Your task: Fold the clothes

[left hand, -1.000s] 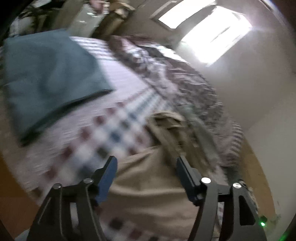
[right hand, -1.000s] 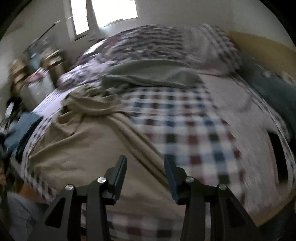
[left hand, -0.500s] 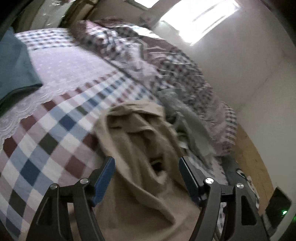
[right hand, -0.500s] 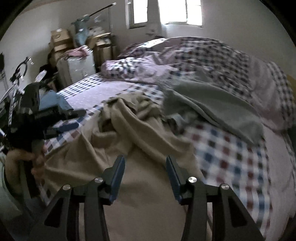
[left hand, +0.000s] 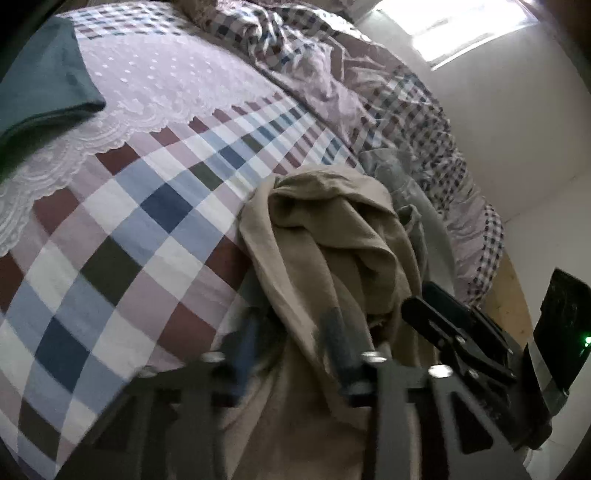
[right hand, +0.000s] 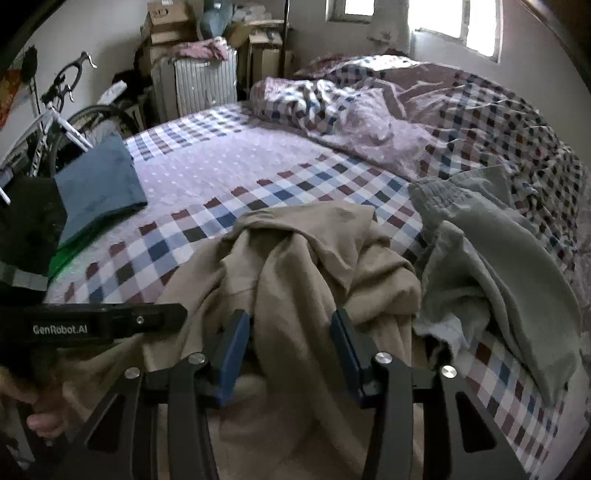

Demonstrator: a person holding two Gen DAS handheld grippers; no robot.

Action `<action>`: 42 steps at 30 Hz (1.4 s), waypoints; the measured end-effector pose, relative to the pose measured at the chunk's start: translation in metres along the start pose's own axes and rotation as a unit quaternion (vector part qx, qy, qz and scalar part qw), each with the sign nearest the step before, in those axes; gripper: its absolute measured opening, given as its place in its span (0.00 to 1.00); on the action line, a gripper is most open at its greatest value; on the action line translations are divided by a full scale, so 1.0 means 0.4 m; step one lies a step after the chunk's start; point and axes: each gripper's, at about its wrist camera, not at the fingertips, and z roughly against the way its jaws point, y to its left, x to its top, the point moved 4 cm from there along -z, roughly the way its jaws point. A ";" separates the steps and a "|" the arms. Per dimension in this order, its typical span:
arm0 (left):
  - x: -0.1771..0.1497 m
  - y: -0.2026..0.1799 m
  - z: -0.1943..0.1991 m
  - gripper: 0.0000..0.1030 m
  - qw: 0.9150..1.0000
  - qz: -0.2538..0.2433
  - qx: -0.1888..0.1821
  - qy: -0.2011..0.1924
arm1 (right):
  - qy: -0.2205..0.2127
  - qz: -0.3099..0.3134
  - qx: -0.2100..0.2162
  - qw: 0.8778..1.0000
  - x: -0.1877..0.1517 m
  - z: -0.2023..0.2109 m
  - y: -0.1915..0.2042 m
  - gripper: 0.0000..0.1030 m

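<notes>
A crumpled beige garment (right hand: 295,273) lies bunched on the checked bedspread (right hand: 258,192) near the foot of the bed, its folds heaped toward the middle and its lower part spread toward both cameras. The left gripper (left hand: 291,354) is low over this garment; its blue-padded jaws are closing with a ridge of the beige cloth between them, though motion blur hides whether the pads press on the fabric yet. The right gripper (right hand: 291,354) stands partly apart over the same garment, a fold of beige cloth rising between its blue pads (right hand: 232,354); the cloth does not look pinched, and contact at the pads cannot be confirmed. In the right wrist view the body of the left tool crosses the lower left corner, with the fingers of a hand (right hand: 37,406) wrapped round its grip. A grey-green garment (right hand: 509,258) lies rumpled just beside the beige one, on its right, touching it. A folded teal garment (right hand: 99,184) rests flat at the bed's left edge, well apart from both. A checked duvet (right hand: 424,122) is piled along the far side. A bicycle (right hand: 55,110), a white radiator (right hand: 205,85) and cardboard boxes (right hand: 166,22) stand against the wall beyond the bed.
</notes>
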 end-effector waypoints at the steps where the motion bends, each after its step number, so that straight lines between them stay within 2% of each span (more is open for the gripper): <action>1: 0.005 0.003 -0.006 0.10 1.000 0.006 -0.004 0.004 | 0.006 0.001 0.000 1.000 0.004 -0.013 -0.001 0.48; 3: 0.015 0.007 -0.014 0.03 1.000 0.017 -0.012 0.006 | 0.019 0.003 -0.003 1.000 0.004 -0.034 -0.002 0.42; 4: 0.021 0.006 -0.010 0.02 1.000 0.019 -0.014 0.000 | 0.023 0.006 -0.007 1.000 0.003 -0.042 -0.002 0.31; 5: 0.026 0.003 -0.005 0.02 1.000 0.019 -0.016 -0.008 | 0.024 0.011 -0.012 1.000 0.000 -0.043 -0.001 0.15; 6: 0.033 -0.001 0.003 0.02 0.999 0.019 -0.019 -0.017 | 0.024 0.014 -0.018 0.999 -0.003 -0.041 -0.002 0.10; 9: 0.059 -0.010 0.032 0.00 0.998 0.015 -0.022 -0.048 | 0.004 0.007 -0.034 0.999 -0.016 0.000 -0.024 0.09; 13: 0.107 0.002 0.087 0.00 0.994 0.026 -0.030 -0.103 | -0.038 -0.036 -0.051 0.997 -0.042 0.099 -0.100 0.08; 18: 0.126 0.016 0.096 0.00 0.993 0.035 -0.026 -0.113 | -0.075 -0.086 -0.080 0.990 -0.081 0.216 -0.207 0.08; 23: 0.136 0.009 0.100 0.00 0.991 0.038 -0.024 -0.128 | -0.105 -0.146 -0.112 0.977 -0.120 0.305 -0.326 0.08; 28: 0.144 0.009 0.106 0.00 0.989 0.041 -0.020 -0.142 | -0.131 -0.204 -0.156 0.958 -0.171 0.378 -0.446 0.08; 36: 0.163 0.001 0.124 0.00 0.985 0.034 -0.022 -0.166 | -0.154 -0.271 -0.199 0.929 -0.263 0.494 -0.612 0.08; 42: 0.202 -0.043 0.155 0.00 0.980 0.008 -0.026 -0.198 | -0.158 -0.252 -0.218 0.930 -0.272 0.550 -0.648 0.08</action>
